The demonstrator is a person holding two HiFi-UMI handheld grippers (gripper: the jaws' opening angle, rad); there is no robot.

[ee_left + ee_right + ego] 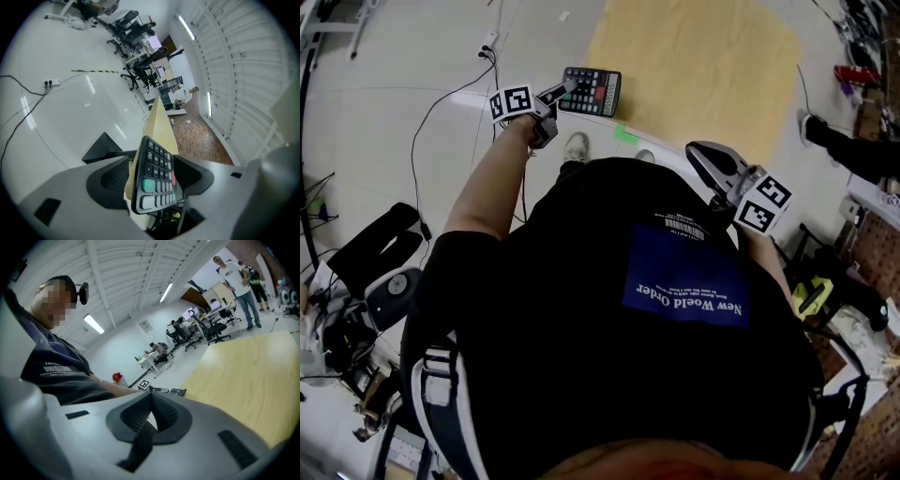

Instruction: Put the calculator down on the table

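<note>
- Black T-shirt (581,309) with a blue printed panel fills the lower half of the head view; it is worn by the person carrying the camera.
- Right tongs (701,153) are held just in front of the chest on the person's right, with a marker cube (764,204) behind them. In the right gripper view the two ribbed pads (133,414) meet tip to tip, clenched on nothing.
- Left tongs (565,92) reach farther forward at the end of an outstretched bare forearm (483,192).
- Calculator (592,91), dark with grey keys plus one green and one red key, is clamped between both pads of the left tongs. The left gripper view shows it turned on edge, key face towards that view's left.
- Surface (703,66) is a pale wooden top with a light rim. The calculator is at its near left corner, over the rim; whether it touches the wood cannot be told.
- Green tape mark (625,133) sits on the rim, just right of the calculator.
- Floor (384,94) is white and glossy, with a power strip (487,42) and a trailing black cable (441,103).
- Office chairs (136,28) and standing people (234,275) occupy the far end of the room.
</note>
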